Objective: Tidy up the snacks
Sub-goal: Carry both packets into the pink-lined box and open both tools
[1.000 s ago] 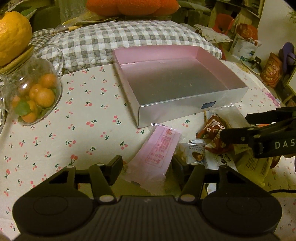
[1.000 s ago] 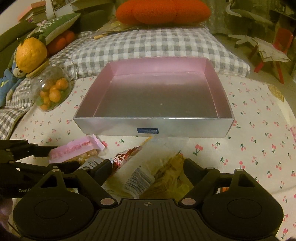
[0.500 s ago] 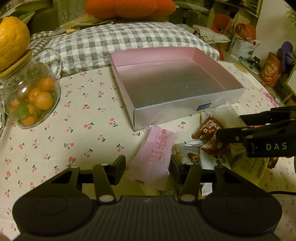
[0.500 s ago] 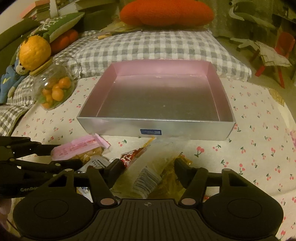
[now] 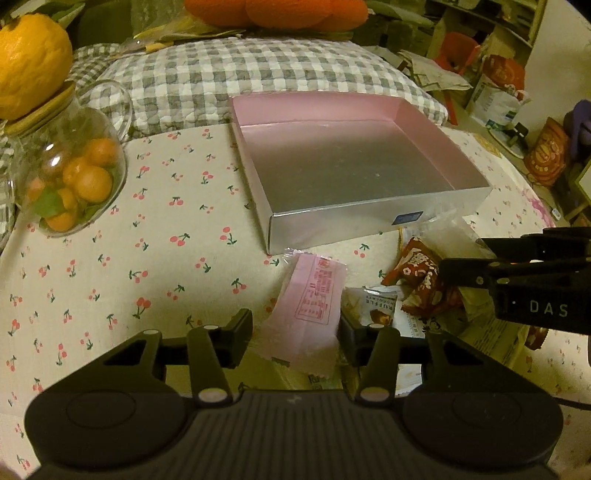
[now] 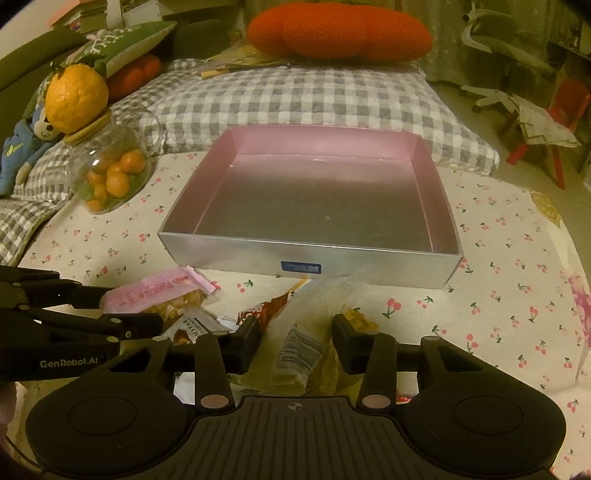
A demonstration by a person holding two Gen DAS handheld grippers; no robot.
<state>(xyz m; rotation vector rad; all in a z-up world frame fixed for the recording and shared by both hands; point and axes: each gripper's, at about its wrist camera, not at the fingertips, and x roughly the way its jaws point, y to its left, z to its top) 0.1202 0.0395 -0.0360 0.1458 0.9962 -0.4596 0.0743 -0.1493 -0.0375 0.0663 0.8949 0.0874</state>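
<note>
Silver box point(image 6: 439, 206) holds nothing yet; left gripper point(image 5: 295, 332) has been closing around the pink packet point(image 5: 308, 299), right gripper point(image 6: 295, 338) around the clear packet point(image 6: 306, 332), both unlifted.

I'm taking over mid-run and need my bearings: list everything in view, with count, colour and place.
Box: one, silver outside, pink inside, nothing in it, middle of the table.
Tablecloth: one, cream with cherries, under everything.
Pink packet: one, between the left fingers.
Clear packet: one, yellowish contents, between the right fingers.
Red-brown packet: one, in the pile before the box.
Truffle packet: one, white, beside the pink packet.
Glass jar: one, clear, orange fruit inside, left of the box.
Large citrus: one, yellow-orange, on the jar's lid.
Checked cushion: one, grey-white, behind the box.
Orange cushion: one, farther back.
Left gripper: black, jaws just closing on the pink packet.
Right gripper: black, jaws just closing on the clear packet.
</note>
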